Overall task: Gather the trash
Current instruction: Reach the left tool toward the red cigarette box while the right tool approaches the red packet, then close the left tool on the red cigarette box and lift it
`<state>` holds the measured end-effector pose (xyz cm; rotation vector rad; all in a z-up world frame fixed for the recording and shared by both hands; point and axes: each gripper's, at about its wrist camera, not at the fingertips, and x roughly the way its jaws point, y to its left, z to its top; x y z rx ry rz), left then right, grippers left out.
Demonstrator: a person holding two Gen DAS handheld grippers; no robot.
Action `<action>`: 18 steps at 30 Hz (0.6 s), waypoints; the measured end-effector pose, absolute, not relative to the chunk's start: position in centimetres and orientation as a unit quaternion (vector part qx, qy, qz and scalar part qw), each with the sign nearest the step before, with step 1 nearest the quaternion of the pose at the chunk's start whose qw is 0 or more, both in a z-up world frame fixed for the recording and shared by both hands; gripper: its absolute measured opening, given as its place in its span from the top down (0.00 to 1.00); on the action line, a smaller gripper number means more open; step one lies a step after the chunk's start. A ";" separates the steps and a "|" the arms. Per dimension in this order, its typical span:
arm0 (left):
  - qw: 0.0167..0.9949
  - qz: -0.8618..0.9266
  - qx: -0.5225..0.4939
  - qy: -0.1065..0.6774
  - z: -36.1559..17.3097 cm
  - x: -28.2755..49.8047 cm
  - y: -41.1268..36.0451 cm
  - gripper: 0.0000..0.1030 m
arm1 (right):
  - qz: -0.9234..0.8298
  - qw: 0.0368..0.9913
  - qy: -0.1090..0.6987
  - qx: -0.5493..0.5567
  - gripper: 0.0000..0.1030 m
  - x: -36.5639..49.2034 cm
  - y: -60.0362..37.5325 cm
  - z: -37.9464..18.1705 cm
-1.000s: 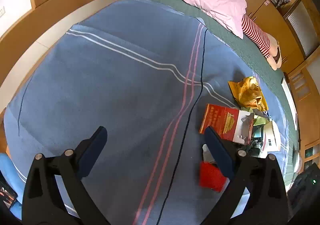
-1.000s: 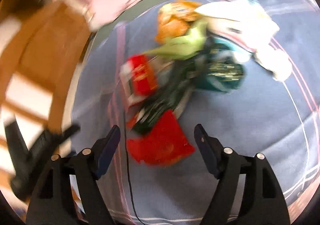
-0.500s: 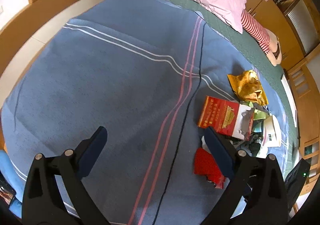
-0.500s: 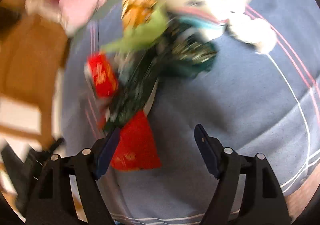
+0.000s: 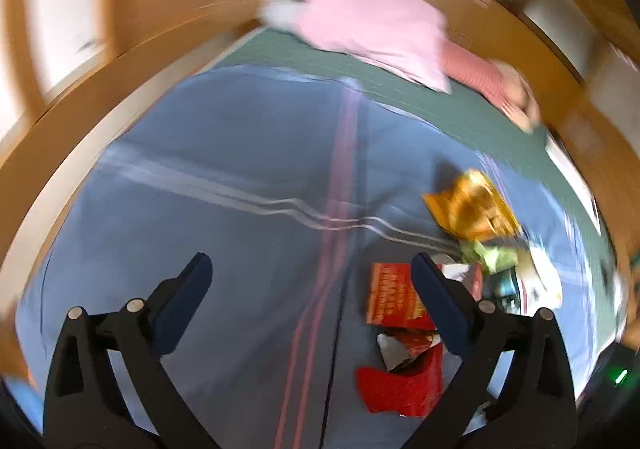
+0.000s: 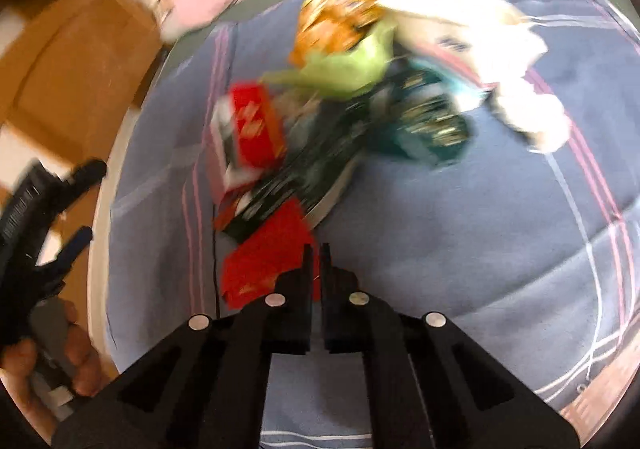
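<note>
A pile of trash lies on the blue striped blanket (image 5: 224, 209): a red wrapper (image 6: 260, 261), a dark green packet (image 6: 300, 181), a red box (image 6: 256, 125), a light green wrapper (image 6: 348, 65), an orange bag (image 6: 336, 21), a teal bag (image 6: 428, 129) and white bags (image 6: 460, 25). My right gripper (image 6: 316, 253) is shut at the red wrapper's right edge, and red shows in the slit between its fingers. My left gripper (image 5: 310, 261) hangs open above the blanket with nothing between its fingers; the red box (image 5: 388, 297) and red wrapper (image 5: 400, 389) lie by its right finger.
A pink pillow (image 5: 376, 25) and a striped soft toy (image 5: 480, 73) lie on the green sheet (image 5: 460, 109) at the bed's far end. Wooden bed frame and panels run along the left. A hand (image 6: 44, 353) holds the left gripper (image 6: 48, 209) off the bed's left edge.
My right gripper's jaws have gone from wide open to shut at the red wrapper. The left gripper stayed open, rolled and lifted, so the trash pile now sits nearer its right finger.
</note>
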<state>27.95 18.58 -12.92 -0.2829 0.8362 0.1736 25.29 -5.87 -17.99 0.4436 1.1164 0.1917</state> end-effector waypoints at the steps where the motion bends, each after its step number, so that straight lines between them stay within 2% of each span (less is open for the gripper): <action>1: 0.903 0.071 -0.119 0.408 -13.1 28.4 18.1 0.04 | 0.072 0.825 0.514 0.226 0.95 25.1 -7.1 -17.8; 6: 0.907 -0.005 -0.071 0.414 -14.4 29.7 15.8 0.04 | 0.012 0.828 0.487 0.277 0.95 24.5 -9.9 -18.0; 12: 0.903 -0.125 -0.101 0.399 -14.7 30.3 13.7 0.04 | -0.003 0.801 0.501 0.328 0.94 24.9 -10.8 -19.0; 18: 0.895 -0.155 -0.090 0.408 -16.1 31.7 11.4 0.04 | -0.002 0.800 0.507 0.322 0.82 24.3 -10.8 -19.0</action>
